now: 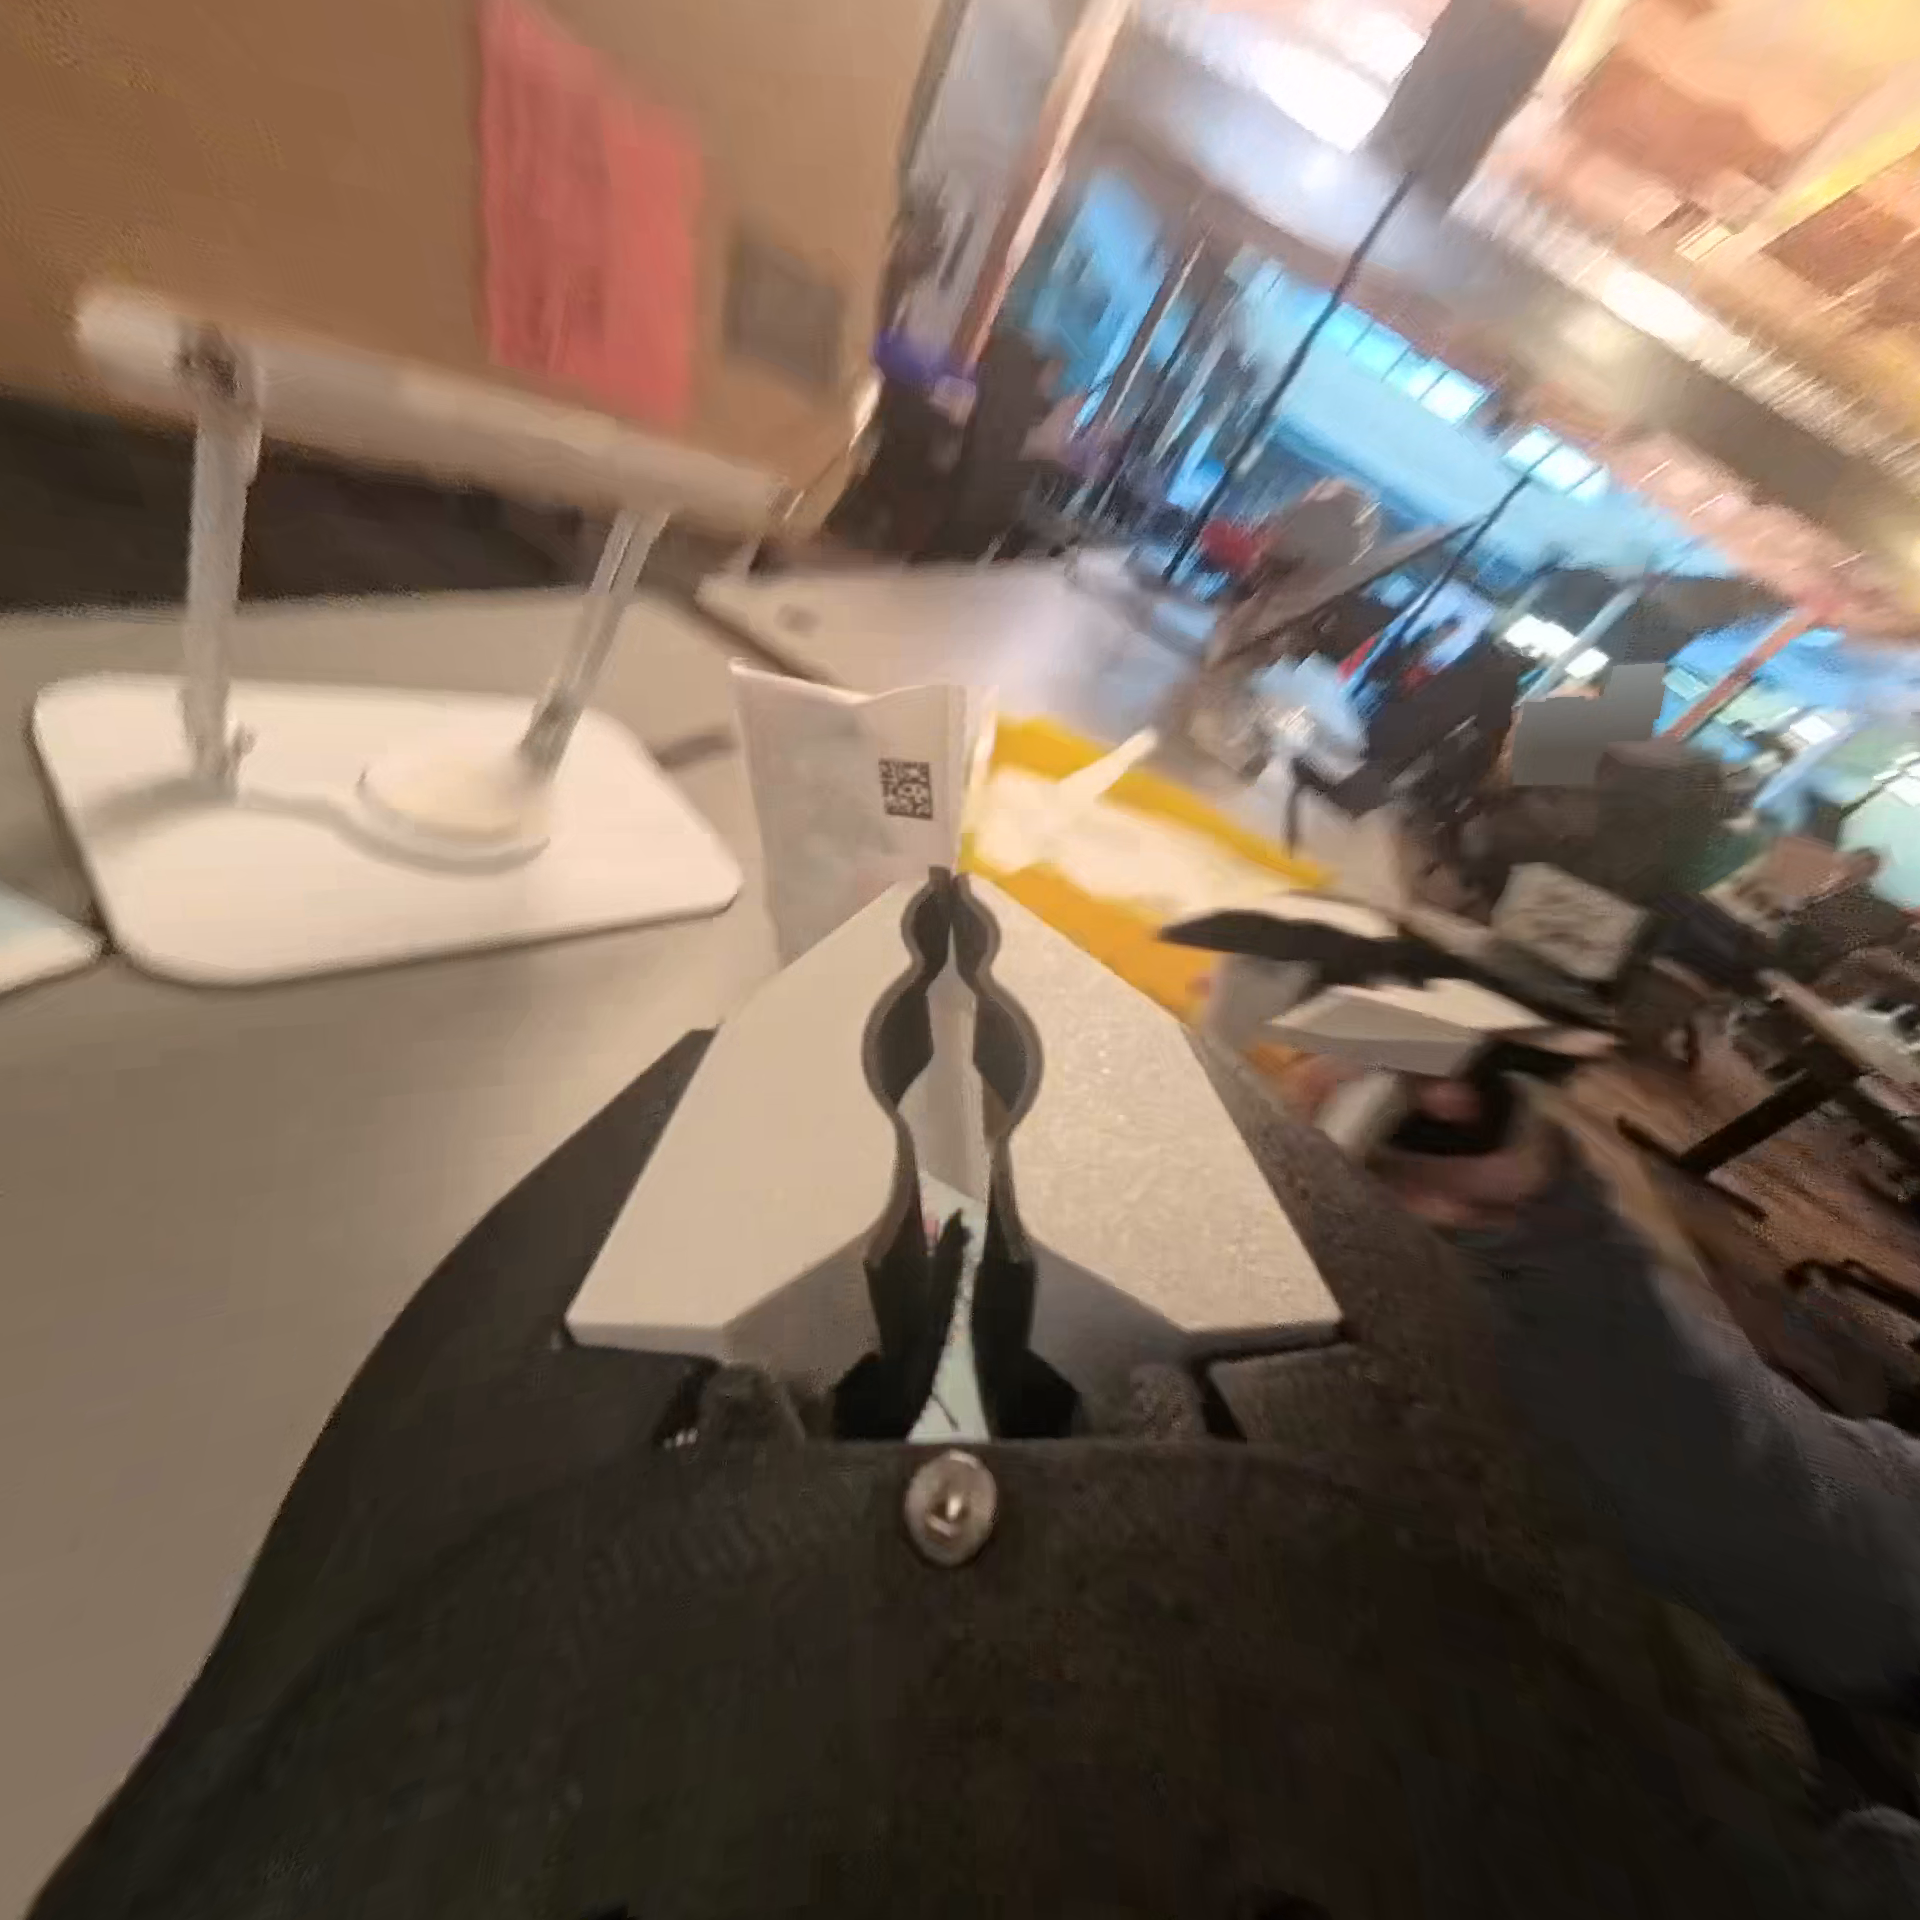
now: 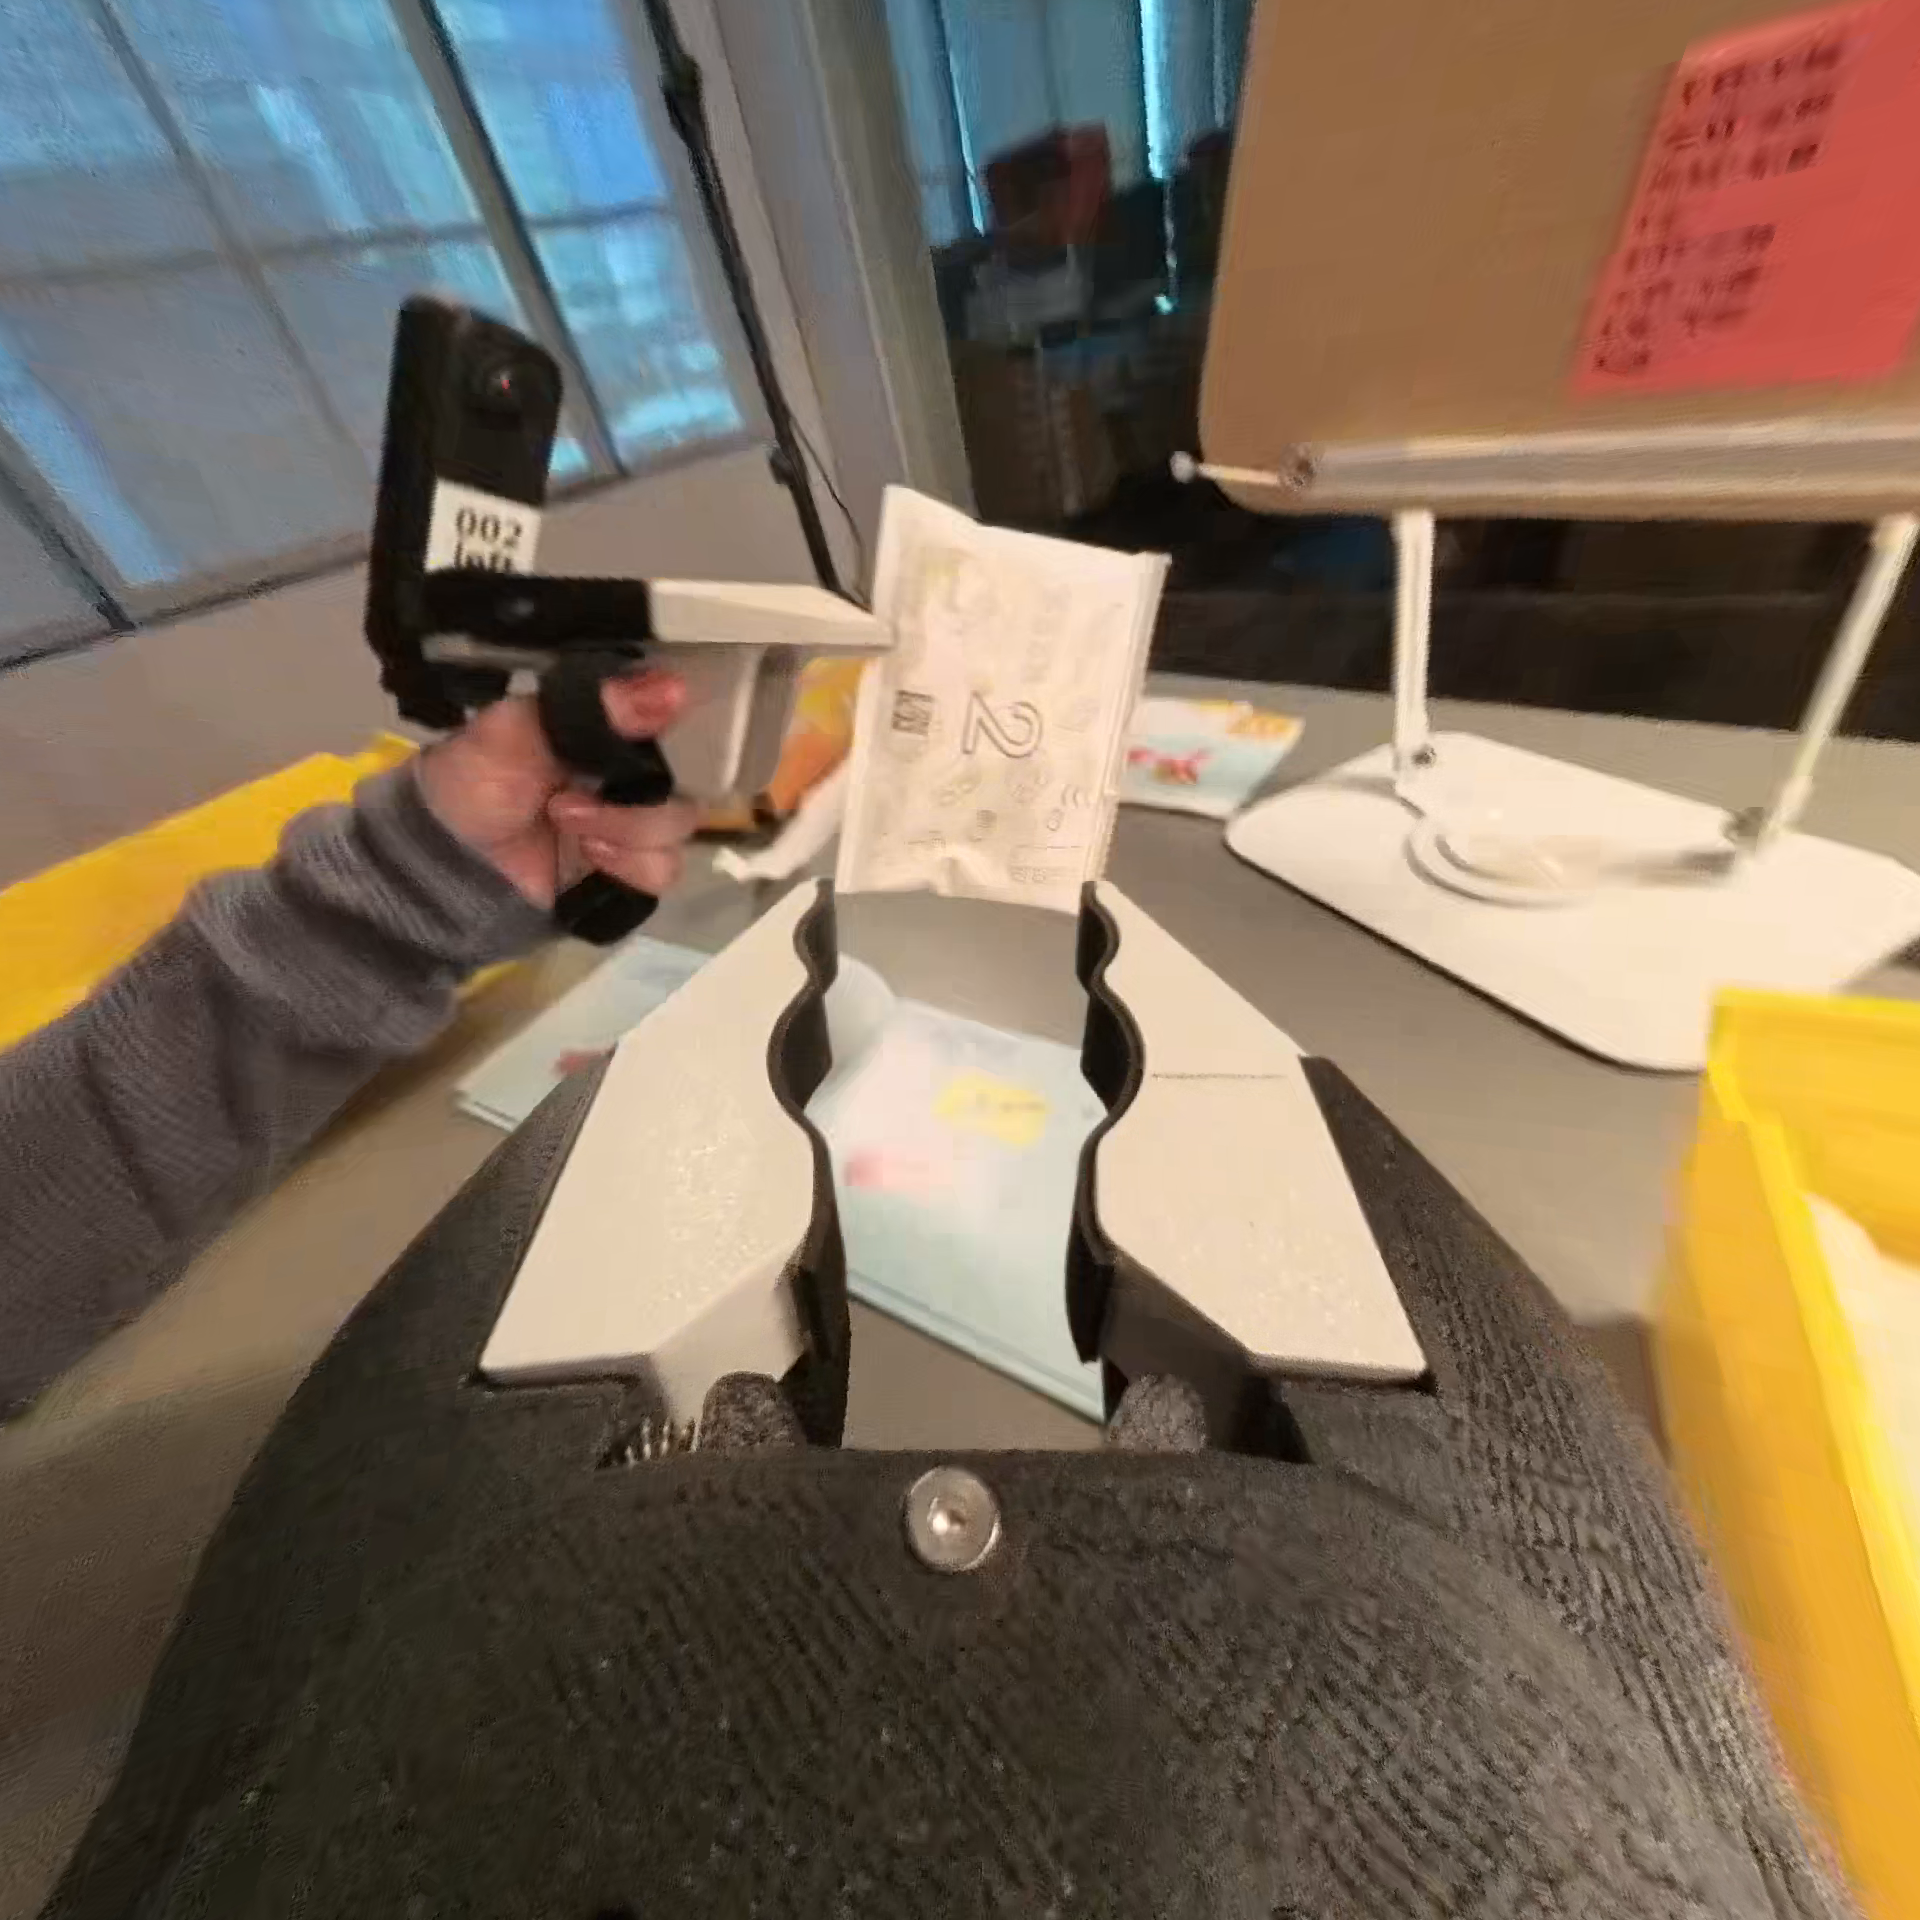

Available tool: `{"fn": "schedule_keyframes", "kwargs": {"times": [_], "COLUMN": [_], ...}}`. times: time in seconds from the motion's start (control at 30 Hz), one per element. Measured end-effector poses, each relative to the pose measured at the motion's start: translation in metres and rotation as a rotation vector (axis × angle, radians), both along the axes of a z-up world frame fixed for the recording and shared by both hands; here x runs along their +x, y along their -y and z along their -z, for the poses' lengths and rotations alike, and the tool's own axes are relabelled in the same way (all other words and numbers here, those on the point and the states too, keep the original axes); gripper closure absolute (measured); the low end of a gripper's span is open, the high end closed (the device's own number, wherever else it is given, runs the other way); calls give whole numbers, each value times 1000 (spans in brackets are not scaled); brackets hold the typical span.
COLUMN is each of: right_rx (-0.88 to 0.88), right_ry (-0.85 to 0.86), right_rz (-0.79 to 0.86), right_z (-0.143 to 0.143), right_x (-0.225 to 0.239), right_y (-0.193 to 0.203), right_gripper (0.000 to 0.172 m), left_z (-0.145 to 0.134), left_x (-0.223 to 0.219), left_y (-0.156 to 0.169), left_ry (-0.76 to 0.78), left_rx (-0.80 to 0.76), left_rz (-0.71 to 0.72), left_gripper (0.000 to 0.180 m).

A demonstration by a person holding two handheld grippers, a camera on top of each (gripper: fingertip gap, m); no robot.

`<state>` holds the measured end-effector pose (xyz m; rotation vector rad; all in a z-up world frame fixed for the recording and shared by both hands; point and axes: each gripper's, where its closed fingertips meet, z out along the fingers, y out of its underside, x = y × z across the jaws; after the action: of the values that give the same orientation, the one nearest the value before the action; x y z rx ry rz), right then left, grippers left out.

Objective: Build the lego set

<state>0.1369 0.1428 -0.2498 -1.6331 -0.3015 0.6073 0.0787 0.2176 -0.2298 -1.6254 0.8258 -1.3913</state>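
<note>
Packet (image 2: pixel 997 717) of thin white printed paper is what I have hanging in the air above the tabletop (image 2: pixel 1403 1091), and I place everything else against it. Far left of it sits a yellow bin (image 2: pixel 156 883); nearer, my left tongs (image 1: pixel 951 883) are clenched on the packet's upper side edge, pads pressed flat on the paper, with a hand (image 2: pixel 540 790) in a grey sleeve on the grip. Just below the packet, my right tongs (image 2: pixel 956 914) stand released, their fingers (image 2: pixel 1101 935) spread about as wide as the packet's bottom edge and gripping nothing. Beneath them lies a pale blue booklet (image 2: pixel 966 1164). Right of the packet stands a white stand (image 2: pixel 1558 894) carrying a brown board (image 2: pixel 1455 260), then another yellow bin (image 2: pixel 1787 1299). I judge the packet light, limp and crinkly, likely to tear; its flat sealed edges look the safest hold.
</note>
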Motion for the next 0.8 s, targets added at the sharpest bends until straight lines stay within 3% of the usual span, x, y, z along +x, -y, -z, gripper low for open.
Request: {"fn": "schedule_keyframes", "kwargs": {"times": [0.13,0.27,0.33,0.37,0.47,0.5,0.57,0.6,0.67,0.73,0.8], "right_rx": [41,83,109,123,153,156,178,200,247,312,362], "right_ry": [-280,-551,-556,-537,-394,-309,-97,23,260,442,552], "right_rz": [-248,-573,-693,-744,-834,-858,-901,-926,-986,-1063,-1142], "right_z": [-45,-93,-105,-110,-117,-116,-111,-107,-98,-91,-88], "right_x": [-36,-86,-117,-134,-185,-204,-241,-260,-296,-329,-356], "right_y": [-2,20,33,39,47,48,49,51,55,64,74], "right_gripper": [124,137,152,169,171,171,171,171,171,172,172], "left_z": [-80,-114,-118,-119,-114,-107,-100,-102,-116,-119,-100], "left_x": [-51,-104,-129,-143,-195,-216,-266,-291,-321,-321,-325], "left_y": [50,85,97,102,111,109,111,118,142,163,165], "left_ry": [275,388,409,423,424,367,172,41,-222,-480,-741], "left_rx": [147,202,212,211,176,182,319,437,720,928,960], "left_rz": [11,-52,-102,-127,-249,-352,-614,-742,-897,-855,-740], "left_gripper": [180,180,180,180,180,178,144,132,127,131,135]}}
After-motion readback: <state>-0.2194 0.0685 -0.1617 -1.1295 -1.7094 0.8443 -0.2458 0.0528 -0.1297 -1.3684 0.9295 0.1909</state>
